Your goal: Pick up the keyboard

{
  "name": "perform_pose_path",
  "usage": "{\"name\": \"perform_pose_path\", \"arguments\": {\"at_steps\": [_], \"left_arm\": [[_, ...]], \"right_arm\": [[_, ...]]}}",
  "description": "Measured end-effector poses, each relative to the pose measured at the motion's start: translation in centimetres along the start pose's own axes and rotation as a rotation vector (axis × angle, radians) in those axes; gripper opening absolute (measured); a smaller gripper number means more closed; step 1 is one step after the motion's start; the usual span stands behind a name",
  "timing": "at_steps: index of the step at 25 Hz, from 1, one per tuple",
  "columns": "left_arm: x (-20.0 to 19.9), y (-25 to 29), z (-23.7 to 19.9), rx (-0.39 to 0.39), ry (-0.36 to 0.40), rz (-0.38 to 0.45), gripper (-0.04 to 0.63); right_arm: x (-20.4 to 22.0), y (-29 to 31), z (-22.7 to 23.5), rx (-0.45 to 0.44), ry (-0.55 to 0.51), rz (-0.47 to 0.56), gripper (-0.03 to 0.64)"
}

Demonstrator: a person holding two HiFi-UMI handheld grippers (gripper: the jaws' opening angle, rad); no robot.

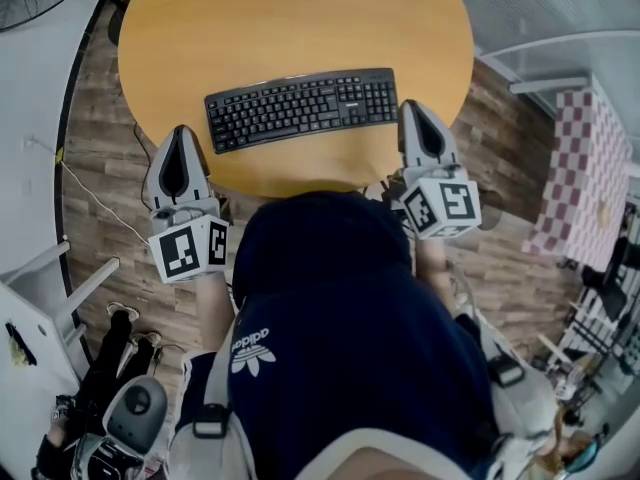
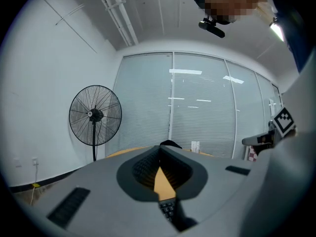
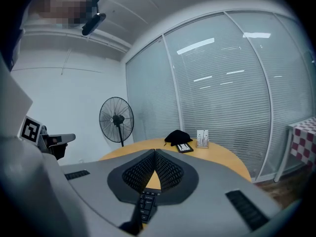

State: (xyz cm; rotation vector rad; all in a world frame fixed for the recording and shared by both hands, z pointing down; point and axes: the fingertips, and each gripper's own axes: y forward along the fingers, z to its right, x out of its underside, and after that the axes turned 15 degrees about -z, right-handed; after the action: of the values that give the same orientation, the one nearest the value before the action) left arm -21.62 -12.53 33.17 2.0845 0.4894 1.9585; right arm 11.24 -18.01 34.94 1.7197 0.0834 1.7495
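**A:** Where's the keyboard (image 1: 301,108) just now?

**B:** It's flat on the round worktop (image 1: 200,28), close to the near rim, with its long side across the person. The left tongs (image 1: 180,131) are near its left end, about over the rim. The right tongs (image 1: 412,106) are just beside its right end. Both are closed with nothing between the jaws, and neither is touching it.

**A:** So what would make a clean pick-up?

**B:** I'd say open both pairs first, since closed tips can only nudge it. Then take one short end in each, with one jaw under the lip and one on top. It's long and thin, so both ends should rise together and level. A one-sided lift would likely let it swing or slip.

**A:** Is there room to work?

**B:** Plenty beyond it, where the wood is bare. A dark bundle (image 3: 178,136) lies at the far side, well apart. On the near side the rim and the person's body are close, so lifting straight up looks safer than pulling back. The fan (image 2: 95,115) stands on the floor to the left, well clear.
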Motion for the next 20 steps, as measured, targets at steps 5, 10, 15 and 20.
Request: {"name": "perform_pose_path", "arguments": {"at_steps": [5, 10, 15, 20], "left_arm": [[-0.1, 0.7, 0.2, -0.024, 0.008, -0.015, 0.003], [0.4, 1.6, -0.1, -0.045, 0.008, -0.054, 0.003], [0.5, 2.2, 0.1, -0.051, 0.034, -0.079, 0.003], [1.3, 3.7, -0.4, -0.052, 0.027, -0.115, 0.003]], "right_arm": [[-0.5, 0.8, 1.3, -0.036, 0.000, -0.003, 0.005], [-0.4, 1.4, 1.7, -0.055, -0.021, -0.010, 0.005], [-0.4, 1.9, 2.6, -0.060, -0.015, -0.014, 0.005], [-0.6, 3.2, 3.7, -0.053, -0.021, -0.024, 0.005]]}}
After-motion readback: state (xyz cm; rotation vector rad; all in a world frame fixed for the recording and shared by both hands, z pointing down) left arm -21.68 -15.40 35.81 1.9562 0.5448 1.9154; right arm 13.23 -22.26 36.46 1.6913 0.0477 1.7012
